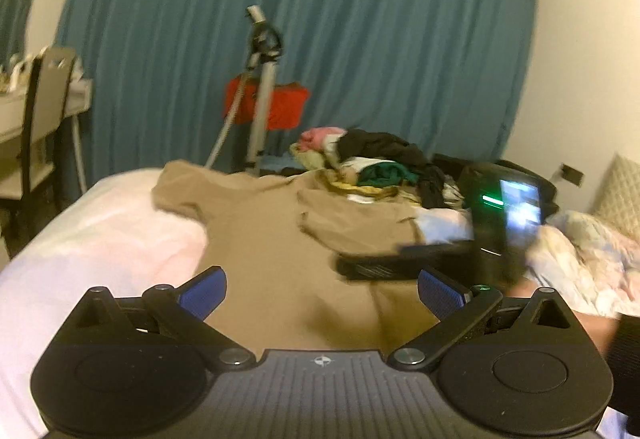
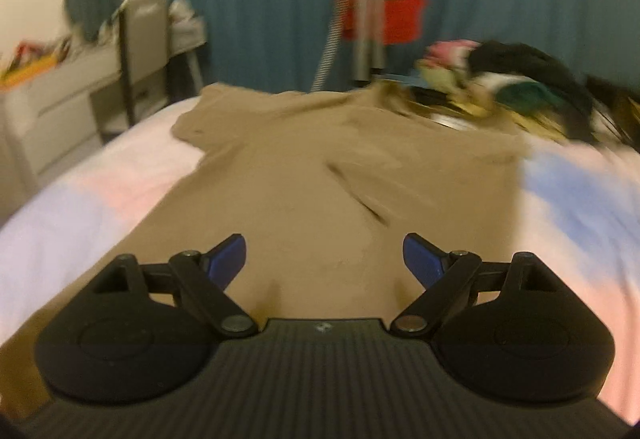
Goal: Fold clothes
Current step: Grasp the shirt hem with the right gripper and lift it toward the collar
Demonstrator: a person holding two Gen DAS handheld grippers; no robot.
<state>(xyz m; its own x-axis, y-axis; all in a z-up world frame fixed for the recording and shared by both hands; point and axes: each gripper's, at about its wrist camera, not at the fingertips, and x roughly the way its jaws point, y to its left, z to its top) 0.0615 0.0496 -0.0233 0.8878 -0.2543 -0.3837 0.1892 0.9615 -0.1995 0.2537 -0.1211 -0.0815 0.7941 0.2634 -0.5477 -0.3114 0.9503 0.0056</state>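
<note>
A tan T-shirt (image 1: 272, 223) lies spread flat on the pale pink bed sheet (image 1: 92, 239), one sleeve reaching toward the far left. My left gripper (image 1: 320, 291) hovers over the shirt's near part, jaws wide open and nothing between its blue pads (image 1: 202, 293). At the right of the left wrist view the black body of the right-hand tool (image 1: 506, 207), with a lit screen, is blurred above the shirt's right side. In the right wrist view the same shirt (image 2: 312, 167) fills the middle, and my right gripper (image 2: 324, 259) is open above it, holding nothing.
A heap of mixed clothes (image 1: 380, 163) sits at the bed's far right. Behind it stand a tripod (image 1: 260, 79), a red basket (image 1: 284, 107) and a blue curtain (image 1: 360, 19). A chair (image 1: 44, 99) and desk are at the left. A crumpled quilt (image 1: 580, 251) lies right.
</note>
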